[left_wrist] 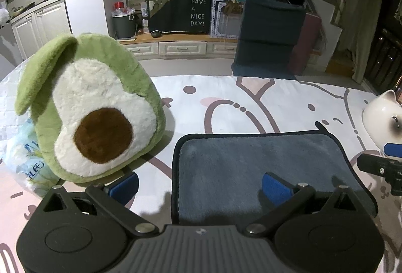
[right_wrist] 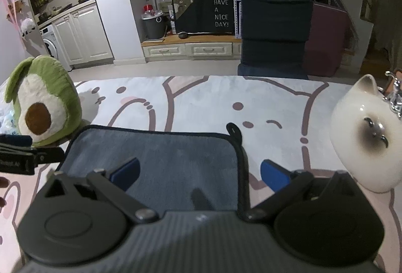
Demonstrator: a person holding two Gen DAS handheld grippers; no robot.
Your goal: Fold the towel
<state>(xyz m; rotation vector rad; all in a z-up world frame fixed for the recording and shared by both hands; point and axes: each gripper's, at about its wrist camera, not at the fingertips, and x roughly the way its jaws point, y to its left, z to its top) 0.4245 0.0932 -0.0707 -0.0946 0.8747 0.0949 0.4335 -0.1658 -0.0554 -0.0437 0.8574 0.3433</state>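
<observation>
Left wrist view: the grey plush towel with black piping [left_wrist: 261,167] lies flat on the cartoon-printed worktop [left_wrist: 251,102], directly ahead of both claws, its long axis running left to right. The left claw [left_wrist: 199,188] is open, straddling the towel's left edge, one blue pad over the cloth and one off it. The right claw [right_wrist: 199,176] is likewise open and straddles the right edge, below the black hanging loop [right_wrist: 233,131]. Each claw is nearest its own near corner, so a fold away from the person looks likely. The green avocado plush toy [left_wrist: 93,107] sits just beside the towel's left side; the white ceramic cat [right_wrist: 364,132] stands near the right side and could be bumped.
</observation>
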